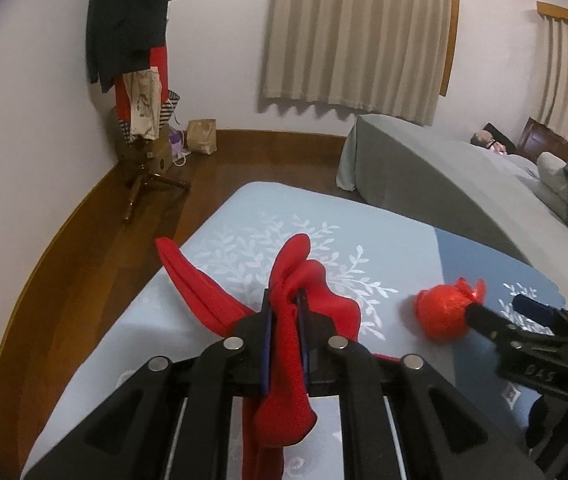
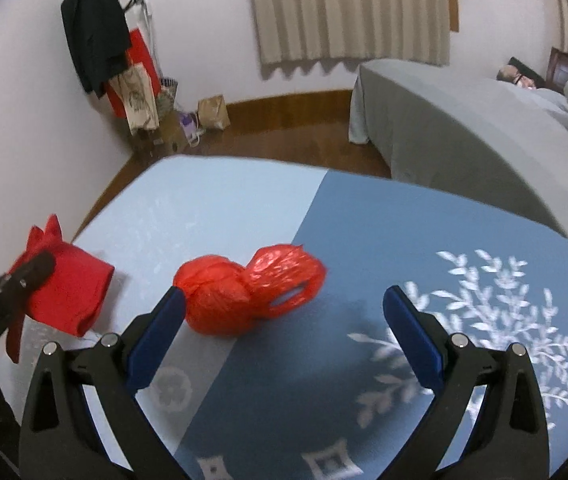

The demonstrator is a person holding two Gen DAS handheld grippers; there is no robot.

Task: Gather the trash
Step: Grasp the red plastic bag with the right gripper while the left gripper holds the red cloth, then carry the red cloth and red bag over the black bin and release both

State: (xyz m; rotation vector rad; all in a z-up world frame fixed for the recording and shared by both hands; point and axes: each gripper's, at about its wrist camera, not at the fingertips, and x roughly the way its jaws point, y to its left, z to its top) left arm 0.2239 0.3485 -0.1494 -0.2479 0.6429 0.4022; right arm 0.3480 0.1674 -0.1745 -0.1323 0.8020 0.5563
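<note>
Right tongs point(image 2: 284, 312): I had them spread wide, empty.
Left tongs point(image 1: 284, 312): clamped on the red cloth bag point(image 1: 288, 280).
Trash: red knotted plastic bundle point(image 2: 244, 292) lay on the counter point(image 2: 404, 232), just beyond my right tongs, toward their left finger.
Axis: ran left-right.
Nearer: right.

Right gripper point(image 2: 284, 312): jaws wide apart, left fingertip touching the bag.
Red plastic bag point(image 2: 244, 294): knotted, lying on the blue patterned cloth point(image 2: 384, 232).
Left gripper point(image 2: 38, 266): clamped on red fabric bag point(image 2: 70, 296), far left.
</note>
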